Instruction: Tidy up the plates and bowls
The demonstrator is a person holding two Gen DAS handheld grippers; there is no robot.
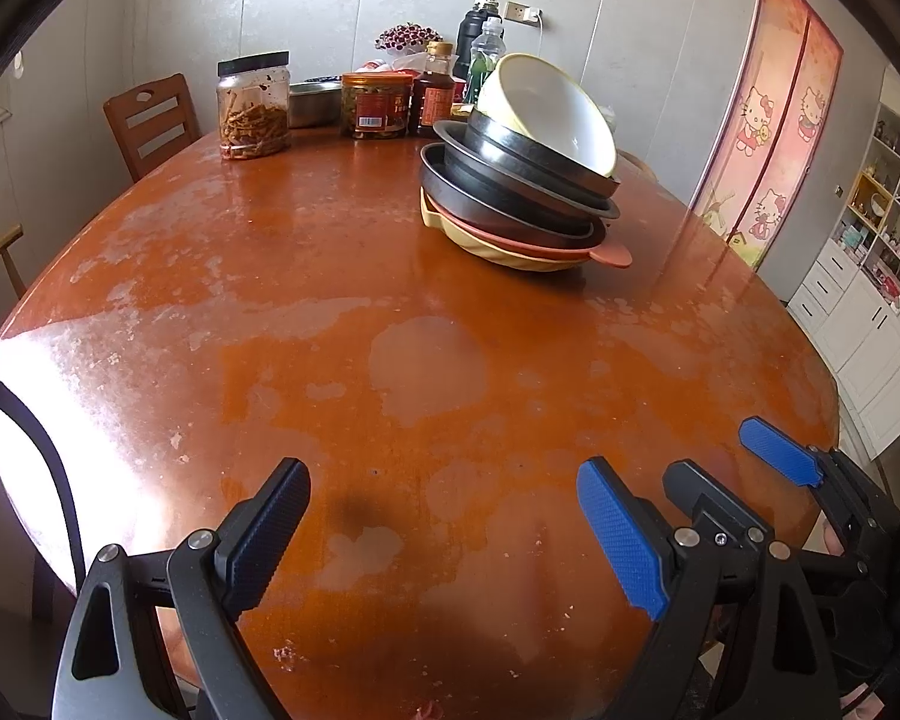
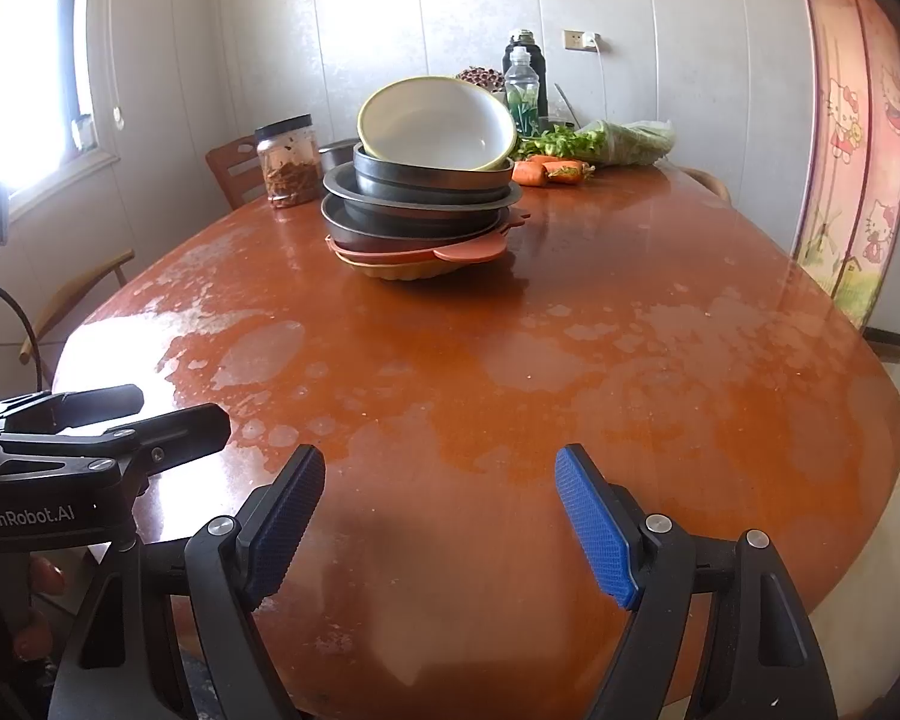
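Both claws, left claw point(image 1: 444, 534) and right claw point(image 2: 441, 522), stand apart and empty, well before the stack point(image 2: 420, 210); its tilted top bowl point(image 2: 438, 126) looks slippery, fragile, best gripped at the rim.

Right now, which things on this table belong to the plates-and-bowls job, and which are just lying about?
Job:
- white bowl, tilted on top of the stack
- black dishes
- orange plate
- yellow dish at the bottom

Lying about:
- clear jar
- red-labelled jar
- sauce bottle
- carrots
- greens
- water bottle
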